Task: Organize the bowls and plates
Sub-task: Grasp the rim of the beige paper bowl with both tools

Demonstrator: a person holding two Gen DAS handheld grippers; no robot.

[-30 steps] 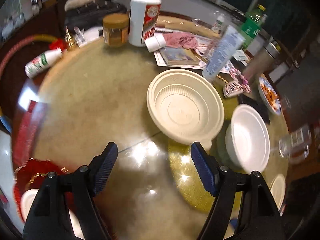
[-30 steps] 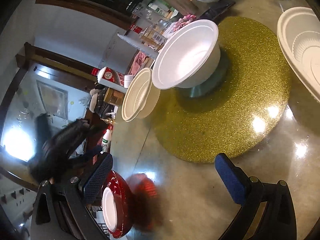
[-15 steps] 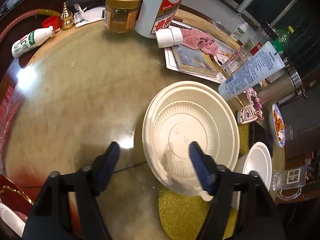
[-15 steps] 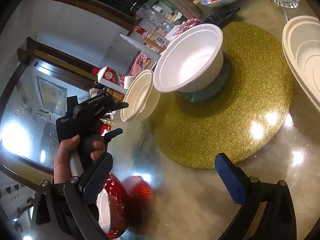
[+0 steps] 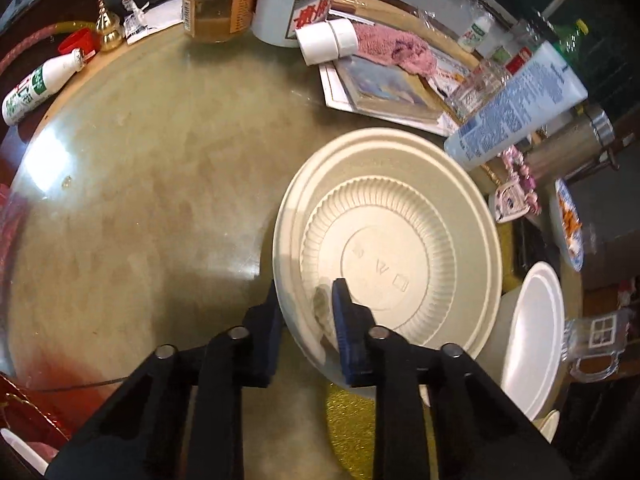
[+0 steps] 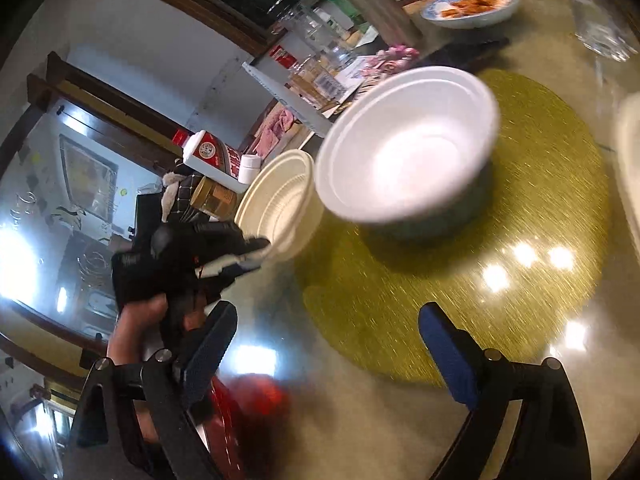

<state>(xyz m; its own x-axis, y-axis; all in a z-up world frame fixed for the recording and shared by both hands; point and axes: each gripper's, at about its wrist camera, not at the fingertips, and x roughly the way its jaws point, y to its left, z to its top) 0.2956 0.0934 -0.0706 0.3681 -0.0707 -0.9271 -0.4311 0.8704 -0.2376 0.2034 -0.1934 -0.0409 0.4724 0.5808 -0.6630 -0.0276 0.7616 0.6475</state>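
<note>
Left gripper: fingers closing on the near rim of the cream ribbed bowl, one pad outside, one inside, bowl on the counter at the gold mat's edge. Seat the rim deep before lifting; thin wall may flex. Right gripper: fingers wide but narrowing, nothing between them, short of the white bowl on the mat.

Left jaws now closing (cream bowl rim)
</note>
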